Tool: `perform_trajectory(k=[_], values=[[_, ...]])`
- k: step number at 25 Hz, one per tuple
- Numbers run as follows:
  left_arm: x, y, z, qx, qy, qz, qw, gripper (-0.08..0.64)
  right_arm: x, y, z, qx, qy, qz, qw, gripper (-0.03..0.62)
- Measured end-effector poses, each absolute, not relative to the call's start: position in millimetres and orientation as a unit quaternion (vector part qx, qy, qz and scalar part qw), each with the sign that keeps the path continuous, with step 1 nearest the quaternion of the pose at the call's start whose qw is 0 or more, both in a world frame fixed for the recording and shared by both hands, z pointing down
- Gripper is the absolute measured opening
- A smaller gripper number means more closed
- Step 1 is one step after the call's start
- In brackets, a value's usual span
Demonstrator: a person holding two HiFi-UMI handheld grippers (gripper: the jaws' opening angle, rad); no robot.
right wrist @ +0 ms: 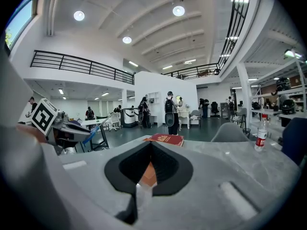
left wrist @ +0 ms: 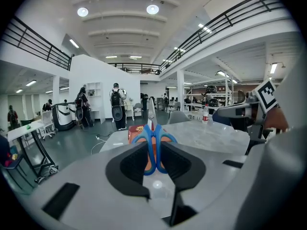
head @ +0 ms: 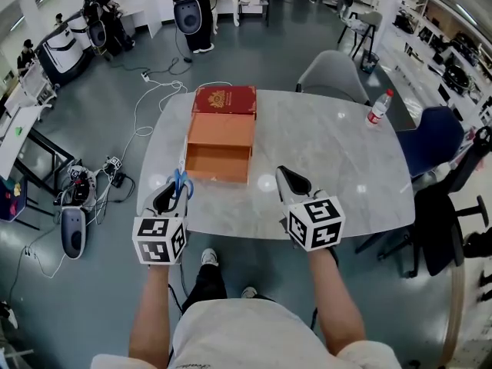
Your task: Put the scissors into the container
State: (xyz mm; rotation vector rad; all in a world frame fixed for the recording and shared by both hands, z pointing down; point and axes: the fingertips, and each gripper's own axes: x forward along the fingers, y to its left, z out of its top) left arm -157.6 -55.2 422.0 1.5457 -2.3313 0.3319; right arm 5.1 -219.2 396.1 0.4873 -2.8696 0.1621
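Note:
Blue-handled scissors (head: 181,178) stand between the jaws of my left gripper (head: 177,191), which is shut on the handles, with the blades pointing away toward the box. In the left gripper view the scissors (left wrist: 153,145) fill the gap between the black pads. The container is an open orange box (head: 220,133) with a red lid (head: 224,100) folded back, on the marble table (head: 330,152) just beyond the left gripper. My right gripper (head: 287,177) hovers to the box's right, shut and holding nothing. Its view shows the red lid (right wrist: 165,139) ahead.
A water bottle (head: 377,108) stands at the table's far right corner. A grey chair (head: 332,75) and a blue chair (head: 430,141) sit around the table. Cables and a power strip (head: 115,167) lie on the floor to the left.

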Motion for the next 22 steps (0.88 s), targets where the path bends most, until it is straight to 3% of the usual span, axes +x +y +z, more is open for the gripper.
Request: perform_trajectory(k=[22], values=[[-267.1,-141.9,451.1,0.652,-0.719,0.172,0.171,0.08,-86.0,-266.5,393.7,0.273,-0.951,0.063,0.133,0.005]])
